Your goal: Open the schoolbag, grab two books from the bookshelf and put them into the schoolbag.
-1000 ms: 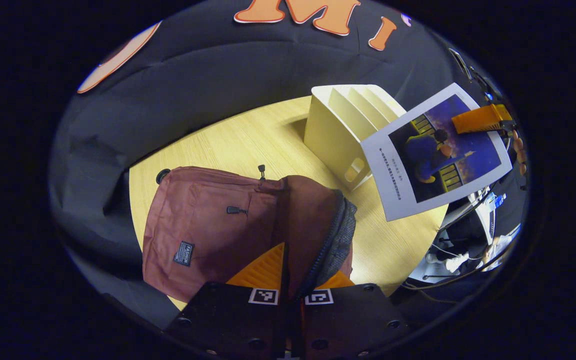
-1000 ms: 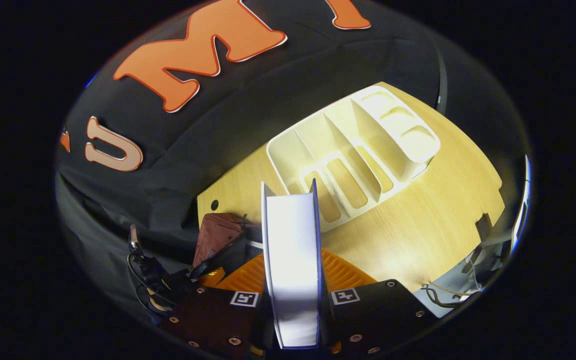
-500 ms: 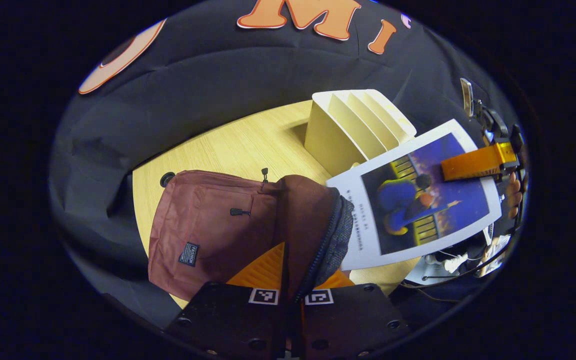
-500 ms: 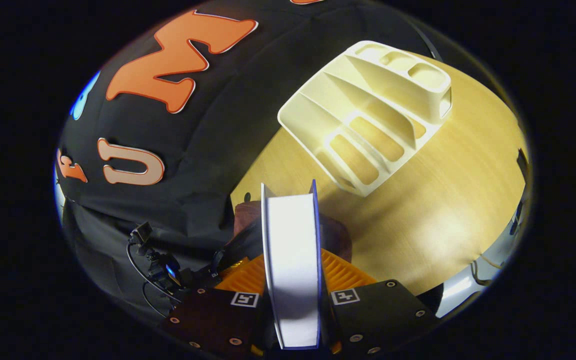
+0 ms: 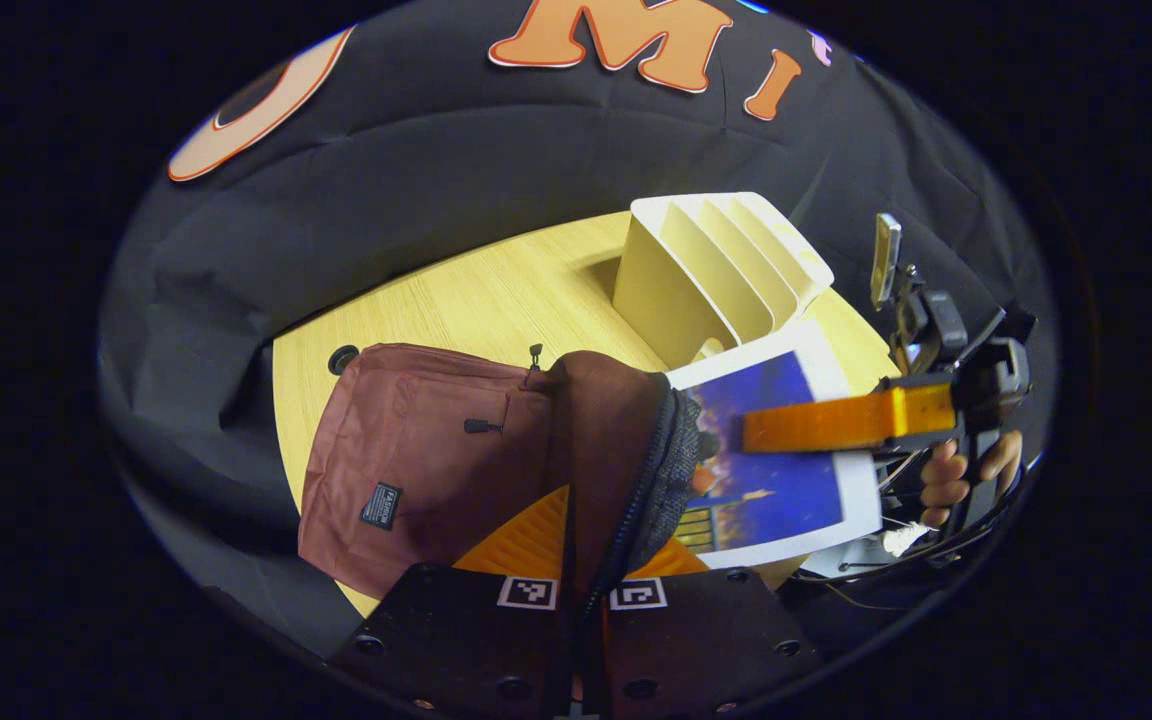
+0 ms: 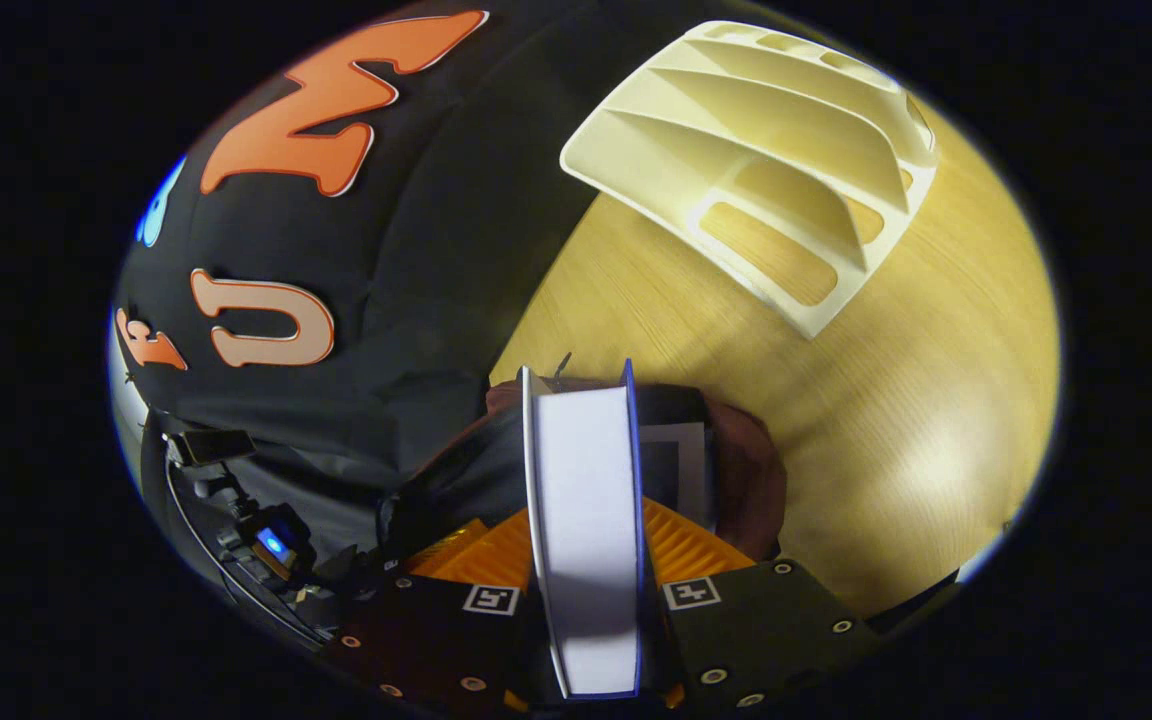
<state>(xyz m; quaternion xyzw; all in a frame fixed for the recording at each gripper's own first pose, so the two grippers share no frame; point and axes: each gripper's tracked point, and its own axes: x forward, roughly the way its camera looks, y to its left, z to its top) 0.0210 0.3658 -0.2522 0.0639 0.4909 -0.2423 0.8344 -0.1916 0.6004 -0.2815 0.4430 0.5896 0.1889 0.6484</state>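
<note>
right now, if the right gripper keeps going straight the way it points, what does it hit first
Most likely the open mouth of the schoolbag: the book clamped in the right gripper leads, its far end already over the opening. Depth is hard to judge.

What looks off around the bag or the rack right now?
Nothing stands out. The left gripper is holding the schoolbag open by its rim, the right gripper feeds a book into it, and the bookshelf sits upright on the table.

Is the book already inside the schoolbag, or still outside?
Partly in. The book, clamped by the right gripper, has its leading edge behind the open zipper rim of the schoolbag; the rest remains outside.
</note>
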